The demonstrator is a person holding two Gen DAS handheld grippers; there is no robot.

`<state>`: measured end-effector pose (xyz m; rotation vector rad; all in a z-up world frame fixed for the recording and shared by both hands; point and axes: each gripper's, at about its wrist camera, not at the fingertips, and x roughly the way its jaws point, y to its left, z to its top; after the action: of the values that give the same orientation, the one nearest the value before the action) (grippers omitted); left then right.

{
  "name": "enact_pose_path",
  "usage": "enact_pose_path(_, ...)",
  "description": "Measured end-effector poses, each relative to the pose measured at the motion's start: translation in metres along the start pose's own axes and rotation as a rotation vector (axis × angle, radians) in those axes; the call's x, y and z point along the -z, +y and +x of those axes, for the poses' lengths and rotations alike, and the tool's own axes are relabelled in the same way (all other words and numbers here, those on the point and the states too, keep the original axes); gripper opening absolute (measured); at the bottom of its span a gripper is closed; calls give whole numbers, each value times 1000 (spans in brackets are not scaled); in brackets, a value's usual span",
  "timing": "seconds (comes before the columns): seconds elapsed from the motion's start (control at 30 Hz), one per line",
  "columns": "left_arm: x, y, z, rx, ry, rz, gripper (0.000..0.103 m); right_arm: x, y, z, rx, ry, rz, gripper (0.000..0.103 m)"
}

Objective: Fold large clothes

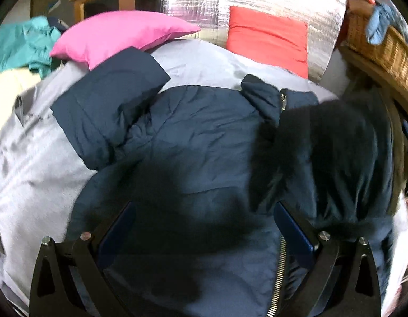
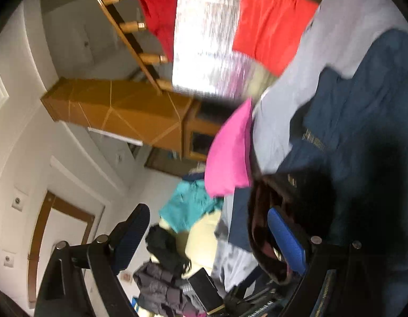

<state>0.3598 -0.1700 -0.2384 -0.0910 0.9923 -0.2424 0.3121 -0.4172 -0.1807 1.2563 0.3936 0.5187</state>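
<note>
Left wrist view: the navy jacket (image 1: 204,137) is seen spread on the grey bed sheet (image 1: 32,163), its sleeve (image 1: 109,103) folded across; the left tool (image 1: 204,227) is held released above it, nothing gripped.
Right wrist view: the right tool (image 2: 212,227) is spread wide, nothing clamped; the jacket's fur-trimmed hood (image 2: 267,227) is draped against 1 blue pad (image 2: 288,240); a pink pillow (image 2: 227,153) is seen beside.

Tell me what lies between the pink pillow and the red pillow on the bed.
In the left wrist view, only bare grey bedsheet and the silver foil backing lie between the pink pillow and the red pillow.
</note>
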Motion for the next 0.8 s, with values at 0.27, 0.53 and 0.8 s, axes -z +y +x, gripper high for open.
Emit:
enact_pose_path(0.27, 9, -37, -11, 10, -69, 78, 103, -10, 8, -13, 75, -49, -13, 93)
enact_pose_path(0.53, 7, -85, -30, 148, -122, 247, 103, -43, -18, -103, 640, -257, 22, 92)
enact_pose_path(0.8, 26, -135, 13, 91, 7, 398, 103, -53, -59, -114, 854, -186, 71, 80)
